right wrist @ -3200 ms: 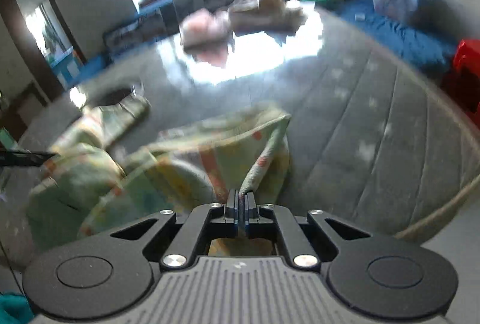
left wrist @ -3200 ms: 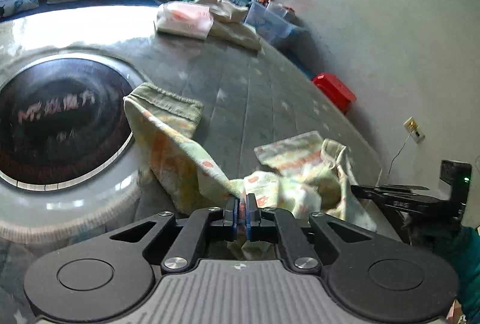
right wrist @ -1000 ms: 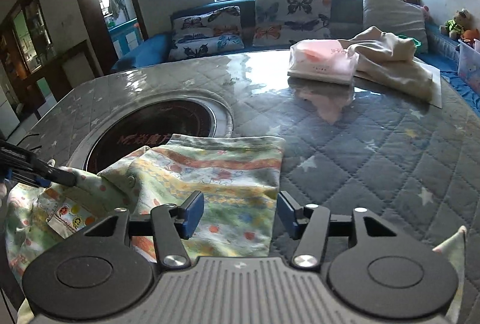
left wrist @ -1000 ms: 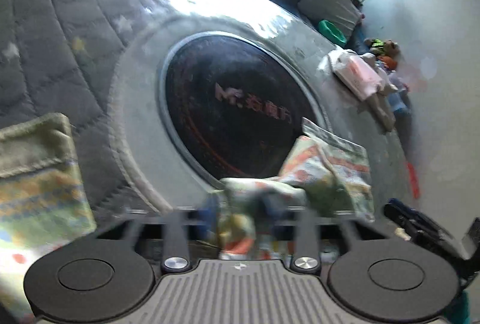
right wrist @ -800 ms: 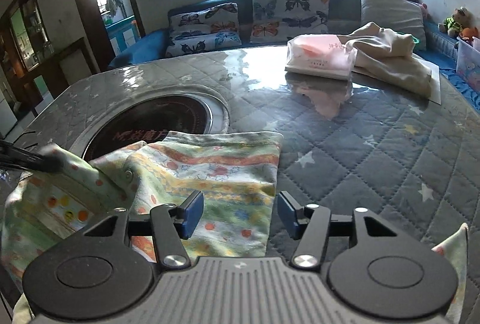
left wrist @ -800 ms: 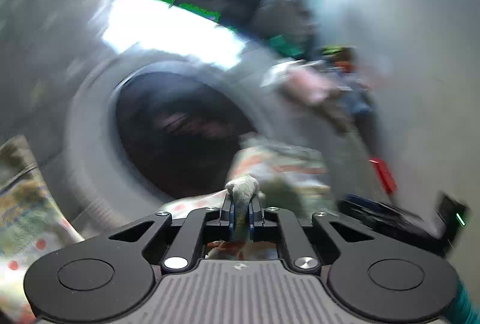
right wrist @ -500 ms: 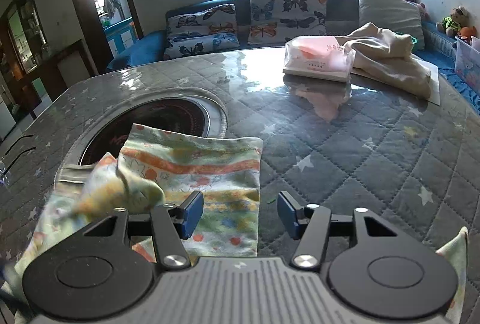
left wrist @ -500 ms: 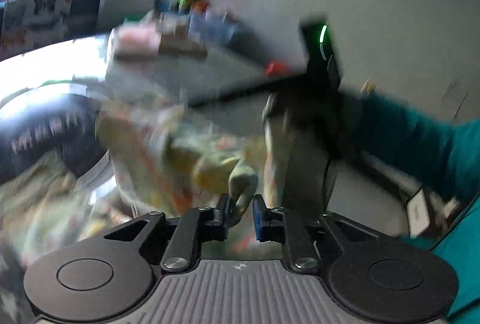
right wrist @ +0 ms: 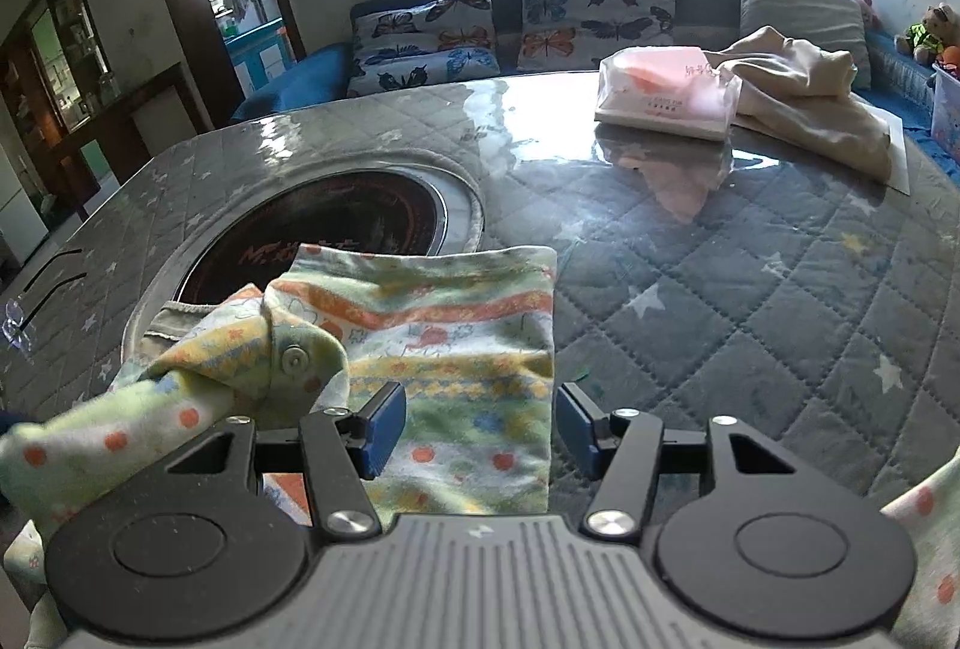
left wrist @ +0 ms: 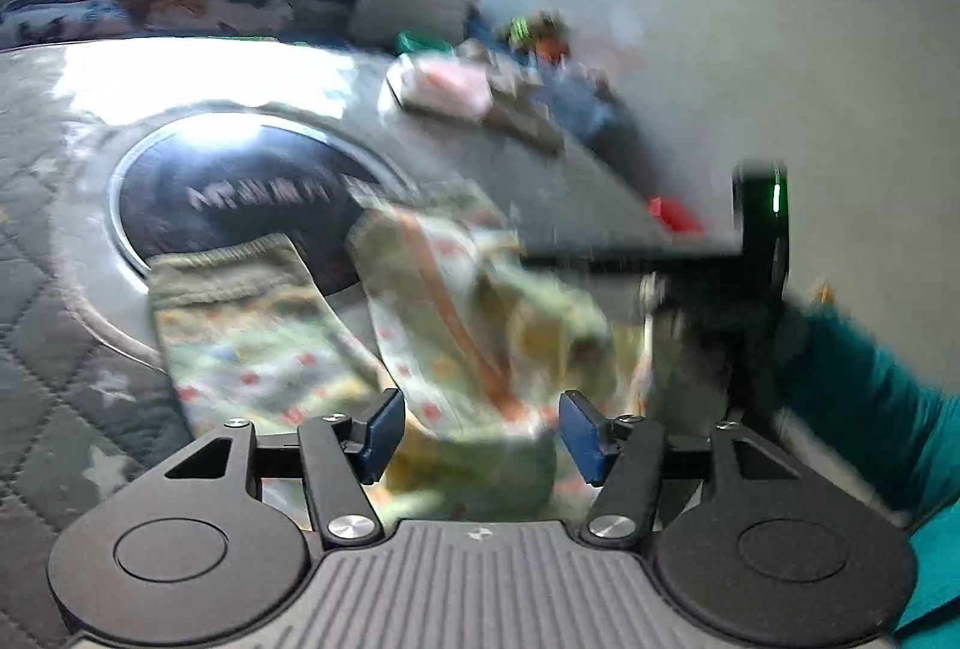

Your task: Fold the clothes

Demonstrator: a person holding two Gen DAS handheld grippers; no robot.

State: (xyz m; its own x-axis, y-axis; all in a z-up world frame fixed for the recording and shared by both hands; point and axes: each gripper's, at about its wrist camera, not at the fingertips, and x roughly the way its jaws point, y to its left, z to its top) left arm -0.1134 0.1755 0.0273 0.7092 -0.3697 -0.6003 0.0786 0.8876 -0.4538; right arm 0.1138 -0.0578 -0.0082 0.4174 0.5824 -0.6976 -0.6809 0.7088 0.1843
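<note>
Between both tongs, left (left wrist: 479, 427) and right (right wrist: 480, 424) spread wide, lies the garment (right wrist: 456, 349), blurred in the left view.

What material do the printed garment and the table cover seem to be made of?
Printed garment: probably soft cotton knit, matte; it drapes limply, with a ribbed hem and a snap button. Table cover: quilted, stitched fabric, apparently under clear glossy plastic or glass, since it reflects the window.

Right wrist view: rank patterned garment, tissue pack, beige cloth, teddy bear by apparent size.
1. patterned garment, though it is nearest the camera
2-3. beige cloth and tissue pack look alike, so unranked
4. teddy bear
</note>
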